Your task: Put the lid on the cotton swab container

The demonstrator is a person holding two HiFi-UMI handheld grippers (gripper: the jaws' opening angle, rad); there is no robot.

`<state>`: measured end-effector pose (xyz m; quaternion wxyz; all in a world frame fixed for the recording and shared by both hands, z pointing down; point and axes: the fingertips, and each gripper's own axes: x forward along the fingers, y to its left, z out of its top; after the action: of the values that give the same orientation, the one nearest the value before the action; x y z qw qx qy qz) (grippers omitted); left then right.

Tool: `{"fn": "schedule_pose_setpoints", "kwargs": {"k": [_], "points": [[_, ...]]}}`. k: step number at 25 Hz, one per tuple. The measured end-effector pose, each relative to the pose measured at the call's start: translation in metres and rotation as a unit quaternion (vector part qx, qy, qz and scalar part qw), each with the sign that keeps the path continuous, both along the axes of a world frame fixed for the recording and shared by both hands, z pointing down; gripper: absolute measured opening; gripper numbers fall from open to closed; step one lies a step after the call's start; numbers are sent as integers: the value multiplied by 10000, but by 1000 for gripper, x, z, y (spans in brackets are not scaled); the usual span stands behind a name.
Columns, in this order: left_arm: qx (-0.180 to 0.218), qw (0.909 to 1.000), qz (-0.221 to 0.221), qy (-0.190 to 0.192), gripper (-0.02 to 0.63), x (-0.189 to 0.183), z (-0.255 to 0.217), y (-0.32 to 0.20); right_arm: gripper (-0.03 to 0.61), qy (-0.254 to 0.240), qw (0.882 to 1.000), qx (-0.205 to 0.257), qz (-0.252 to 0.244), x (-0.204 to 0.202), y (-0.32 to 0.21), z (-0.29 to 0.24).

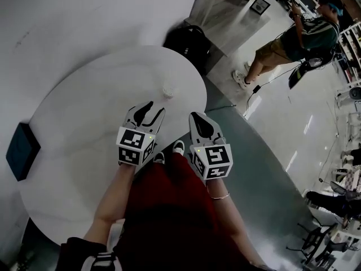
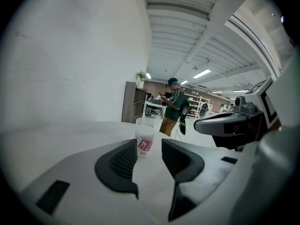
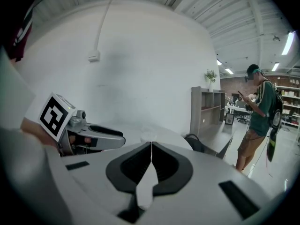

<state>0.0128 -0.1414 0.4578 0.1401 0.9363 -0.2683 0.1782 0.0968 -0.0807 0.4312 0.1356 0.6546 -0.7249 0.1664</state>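
The cotton swab container [image 1: 167,91] is a small clear tub with a pink label [image 2: 145,139], standing on the round white table [image 1: 84,112] near its far edge. A clear cap-like top shows on it in the left gripper view; I cannot tell whether that is the lid seated. My left gripper [image 1: 153,109] points at the container from a short way off, jaws open, nothing between the pads [image 2: 149,150]. My right gripper [image 1: 194,116] hovers beside it at the table's near edge, jaws shut and empty [image 3: 151,145]. A pale round shape shows just past its tips.
A dark teal box [image 1: 22,150] lies on the table's left side. A black bag [image 1: 186,41] sits on the floor beyond the table. A person [image 1: 299,38] stands further off, by desks and shelves. A white wall is on the left.
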Motion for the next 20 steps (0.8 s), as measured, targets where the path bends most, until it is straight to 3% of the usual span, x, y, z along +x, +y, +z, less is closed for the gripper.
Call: {"fn": "schedule_pose_setpoints", "kwargs": {"k": [10,20], "points": [[124,9989,-119,-426,204,17,18,-17,15,21,9994,83,-328,14,-30,-6],[-98,9981,-25,-603,259,40,39,-31,15,-65,9977,57,-672,20,-56,-4]]}}
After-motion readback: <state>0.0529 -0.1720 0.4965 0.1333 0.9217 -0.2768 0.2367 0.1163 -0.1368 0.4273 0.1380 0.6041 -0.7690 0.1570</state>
